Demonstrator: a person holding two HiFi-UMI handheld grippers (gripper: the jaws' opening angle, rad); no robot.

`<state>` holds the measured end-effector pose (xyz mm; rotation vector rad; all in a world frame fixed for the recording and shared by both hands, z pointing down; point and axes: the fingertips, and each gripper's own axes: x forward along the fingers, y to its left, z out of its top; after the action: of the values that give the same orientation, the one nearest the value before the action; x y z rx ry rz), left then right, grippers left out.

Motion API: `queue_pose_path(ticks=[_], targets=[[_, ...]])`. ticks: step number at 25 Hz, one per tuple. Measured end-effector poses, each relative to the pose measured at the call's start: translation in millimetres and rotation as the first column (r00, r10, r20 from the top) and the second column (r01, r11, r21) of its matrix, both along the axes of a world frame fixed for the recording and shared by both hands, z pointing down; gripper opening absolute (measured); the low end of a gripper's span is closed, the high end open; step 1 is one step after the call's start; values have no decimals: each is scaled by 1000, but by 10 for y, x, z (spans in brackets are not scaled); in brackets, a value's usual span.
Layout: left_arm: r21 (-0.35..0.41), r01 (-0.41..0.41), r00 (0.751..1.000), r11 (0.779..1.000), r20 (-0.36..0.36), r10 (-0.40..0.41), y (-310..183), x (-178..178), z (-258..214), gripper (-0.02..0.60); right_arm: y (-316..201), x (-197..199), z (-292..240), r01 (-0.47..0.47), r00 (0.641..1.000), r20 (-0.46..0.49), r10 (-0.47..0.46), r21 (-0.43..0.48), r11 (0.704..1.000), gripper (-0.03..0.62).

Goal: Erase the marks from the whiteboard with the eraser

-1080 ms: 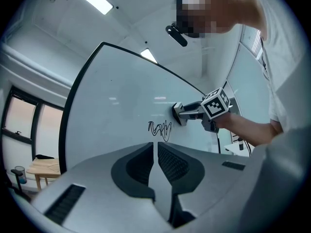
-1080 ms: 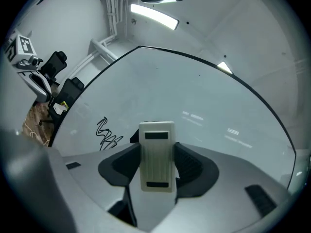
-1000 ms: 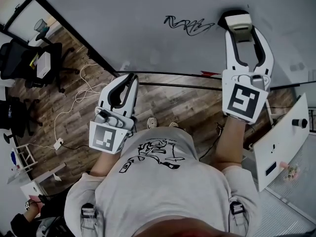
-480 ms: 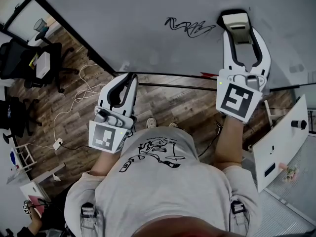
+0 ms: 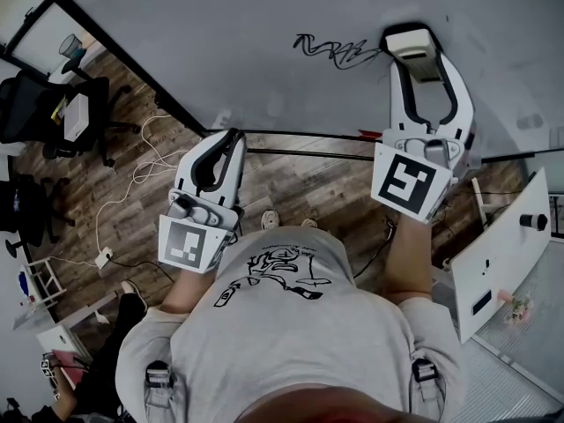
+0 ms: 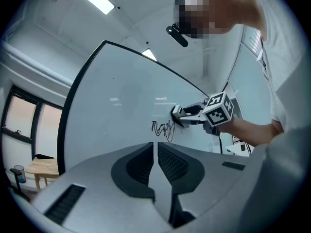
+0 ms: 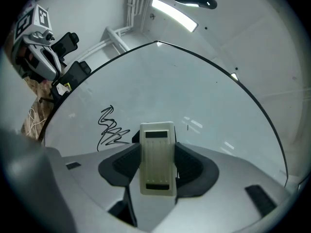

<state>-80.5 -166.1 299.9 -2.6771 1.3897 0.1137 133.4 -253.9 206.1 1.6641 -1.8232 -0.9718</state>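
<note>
A black scribble [image 5: 337, 51] marks the whiteboard [image 5: 264, 16]. My right gripper [image 5: 414, 51] is shut on the cream eraser [image 5: 414, 44], which is pressed to the board just right of the scribble's end. In the right gripper view the eraser [image 7: 157, 157] stands upright between the jaws, with the scribble [image 7: 111, 127] to its left. My left gripper [image 5: 227, 139] hangs low, below the board's bottom edge, its jaws together with nothing in them. From the left gripper view, the scribble [image 6: 163, 129] and the right gripper [image 6: 187, 116] show far ahead.
The board's black frame [image 5: 132, 69] runs diagonally at left. Office chairs [image 5: 35, 104], cables [image 5: 150, 166] and a wooden floor lie below. A white cabinet [image 5: 502, 245] stands at the right. A red marker [image 5: 374, 131] rests on the board's bottom ledge.
My right gripper has slid the eraser leftward along the board, closer to the scribble's right end. The left gripper has stayed put.
</note>
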Motion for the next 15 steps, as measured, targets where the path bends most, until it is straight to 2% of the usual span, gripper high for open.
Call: queue_pose_path(ticks=[15], targets=[[8, 6, 1000, 1000, -5, -6, 27, -30, -19, 43, -20, -179, 347, 6, 997, -77, -10, -45, 999, 224]])
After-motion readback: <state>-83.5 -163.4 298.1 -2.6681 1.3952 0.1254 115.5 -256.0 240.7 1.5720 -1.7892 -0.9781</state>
